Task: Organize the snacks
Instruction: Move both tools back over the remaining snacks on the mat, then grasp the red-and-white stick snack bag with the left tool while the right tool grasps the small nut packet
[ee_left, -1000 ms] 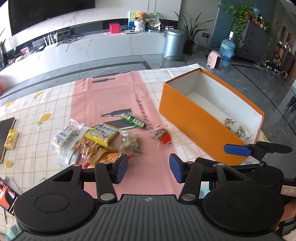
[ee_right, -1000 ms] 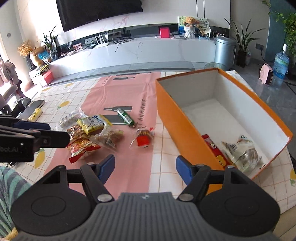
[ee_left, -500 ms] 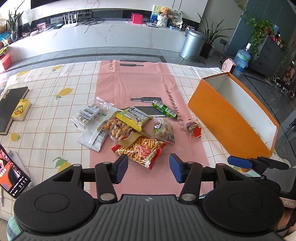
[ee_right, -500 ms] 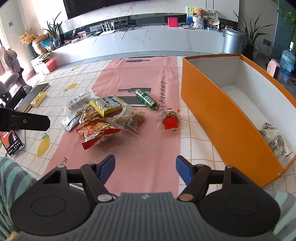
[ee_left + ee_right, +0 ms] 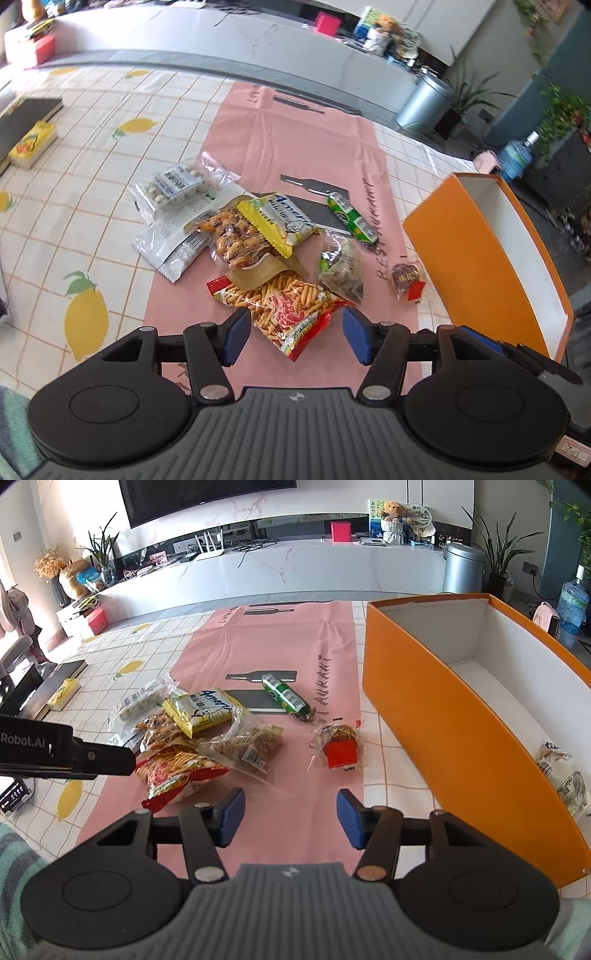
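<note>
Several snack packets lie in a heap on the pink mat (image 5: 295,140). My left gripper (image 5: 297,336) is open and empty, just short of the red-and-orange noodle-snack bag (image 5: 288,306), which lies between its fingers' line. Behind it are a yellow packet (image 5: 275,221), a nut bag (image 5: 236,240), a green tube (image 5: 352,218) and a small red packet (image 5: 408,280). My right gripper (image 5: 290,818) is open and empty over the mat, nearer than the small red packet (image 5: 338,747). The orange box (image 5: 443,738) stands to the right, with a white packet (image 5: 561,771) inside.
White packets (image 5: 173,188) lie at the heap's left edge on the lemon-print cloth (image 5: 85,206). A yellow carton (image 5: 33,144) and a dark book (image 5: 26,118) lie far left. The left gripper's arm (image 5: 62,751) crosses the right wrist view at the left.
My left gripper has swung left from beside the orange box to the snack heap and come close to the noodle-snack bag. My right gripper has drawn back from the box towards the mat.
</note>
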Motion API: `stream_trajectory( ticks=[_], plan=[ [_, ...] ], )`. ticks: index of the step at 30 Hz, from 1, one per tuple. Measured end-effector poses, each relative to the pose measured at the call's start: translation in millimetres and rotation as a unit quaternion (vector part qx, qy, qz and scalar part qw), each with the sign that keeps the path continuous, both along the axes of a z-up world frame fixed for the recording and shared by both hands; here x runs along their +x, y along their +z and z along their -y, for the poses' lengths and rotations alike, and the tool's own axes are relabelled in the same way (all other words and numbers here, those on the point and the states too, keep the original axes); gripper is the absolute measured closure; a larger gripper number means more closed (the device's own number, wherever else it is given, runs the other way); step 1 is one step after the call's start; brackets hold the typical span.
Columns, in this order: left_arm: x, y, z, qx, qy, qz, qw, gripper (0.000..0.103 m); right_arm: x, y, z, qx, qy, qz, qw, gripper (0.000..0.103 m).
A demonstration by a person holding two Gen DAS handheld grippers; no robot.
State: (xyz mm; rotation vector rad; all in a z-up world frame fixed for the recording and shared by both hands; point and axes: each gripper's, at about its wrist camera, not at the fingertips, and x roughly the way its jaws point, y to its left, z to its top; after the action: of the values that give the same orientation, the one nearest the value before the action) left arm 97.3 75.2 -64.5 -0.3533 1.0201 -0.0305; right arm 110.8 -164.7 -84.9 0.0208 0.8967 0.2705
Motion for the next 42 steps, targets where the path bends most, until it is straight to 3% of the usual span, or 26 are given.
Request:
stream_trajectory(
  ticks=[8,15,24,30,32,39,42],
  plan=[
    [15,-26,-4,-0.029,0.049,-0.037,0.9977,0.035,38,-15,5,-0.018,-0.008,0.007,1.0,0.053],
    [22,-52,-13,-0.067,0.091,-0.065,0.9915,0.026,64,-26,0,-0.033,-0.004,0.026,0.999,0.052],
    [29,-65,-9,-0.081,0.089,-0.057,0.9911,0.019,80,-44,2,-0.019,-0.005,0.013,1.0,0.051],
    [29,-70,-8,-0.086,0.091,-0.04,0.9913,0.019,81,-54,-2,-0.027,-0.001,0.009,1.0,0.061],
    [28,-70,-6,-0.081,0.09,-0.033,0.992,0.022,81,-57,-2,-0.025,0.0,0.007,1.0,0.064],
    [25,-69,-6,-0.077,0.093,-0.023,0.9925,0.052,80,-59,-2,-0.024,0.003,0.008,1.0,0.071],
    [24,-67,-6,-0.079,0.092,-0.02,0.9924,0.06,79,-59,-3,-0.025,0.008,0.008,1.0,0.072]
  ],
)
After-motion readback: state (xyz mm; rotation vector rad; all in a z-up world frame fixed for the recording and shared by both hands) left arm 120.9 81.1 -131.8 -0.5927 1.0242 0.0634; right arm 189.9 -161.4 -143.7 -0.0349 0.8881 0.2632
